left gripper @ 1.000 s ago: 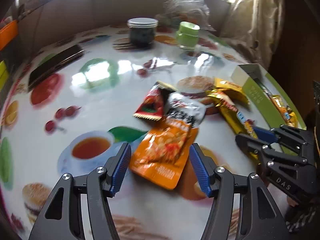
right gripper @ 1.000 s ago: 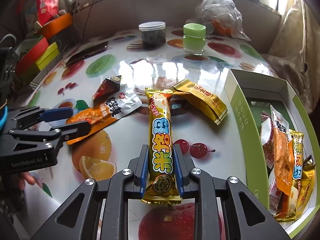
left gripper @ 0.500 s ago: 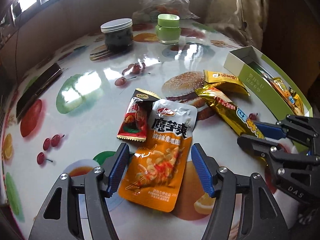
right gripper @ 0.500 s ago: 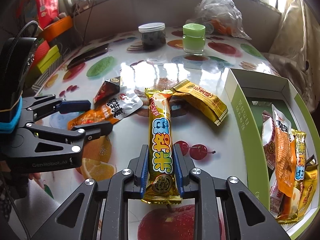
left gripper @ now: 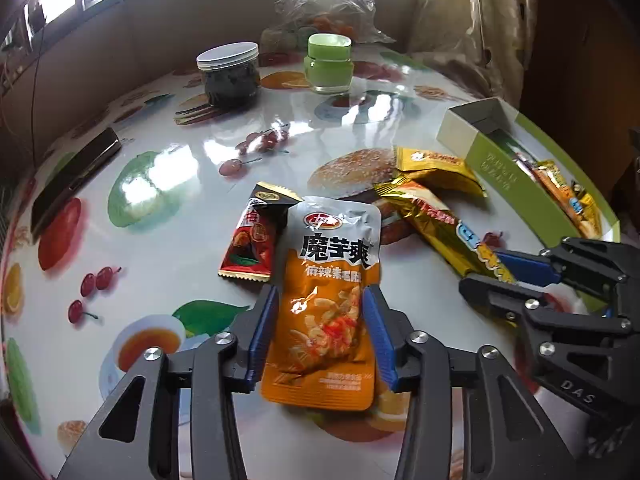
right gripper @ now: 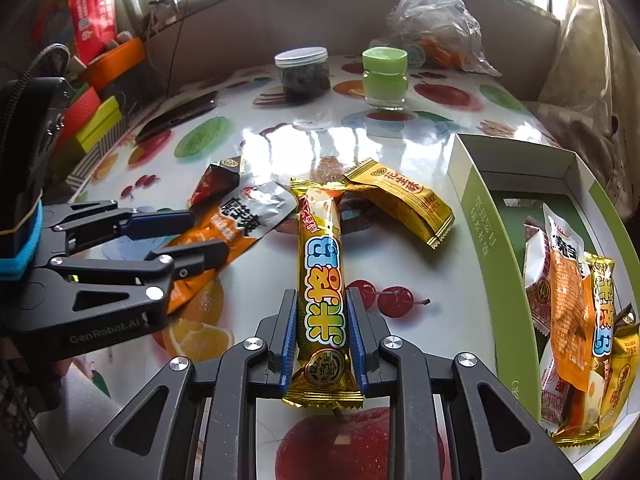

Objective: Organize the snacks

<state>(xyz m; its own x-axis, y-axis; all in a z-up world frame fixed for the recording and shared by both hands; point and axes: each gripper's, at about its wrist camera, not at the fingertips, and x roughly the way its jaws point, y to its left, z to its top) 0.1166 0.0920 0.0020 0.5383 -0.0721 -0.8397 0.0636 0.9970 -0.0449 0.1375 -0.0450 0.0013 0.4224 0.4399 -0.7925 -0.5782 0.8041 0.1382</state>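
An orange and silver snack pouch point(left gripper: 332, 272) lies flat on the fruit-print table. My left gripper point(left gripper: 320, 292) has it between its blue pads; the jaws are closing and the pads meet the pouch's side edges. A red sachet point(left gripper: 252, 240) lies partly under the pouch's top left corner. My right gripper point(right gripper: 321, 292) is shut on the near end of a long yellow snack bar point(right gripper: 320, 264), which rests on the table and points away from me. A gold packet point(right gripper: 400, 196) lies beside the bar's far end. The green box point(right gripper: 488, 240) to the right holds several snacks.
At the back of the table stand a dark jar with a white lid point(left gripper: 230, 74), a green-lidded jar point(left gripper: 329, 64) and a clear plastic bag point(left gripper: 324, 4). A black phone point(left gripper: 76, 176) lies at the left. Coloured boxes point(right gripper: 96, 120) are stacked beyond the left edge.
My left gripper slid forward over the orange pouch, rolled a little, and its jaws narrowed onto the pouch's sides. The right gripper and the yellow bar have not moved.
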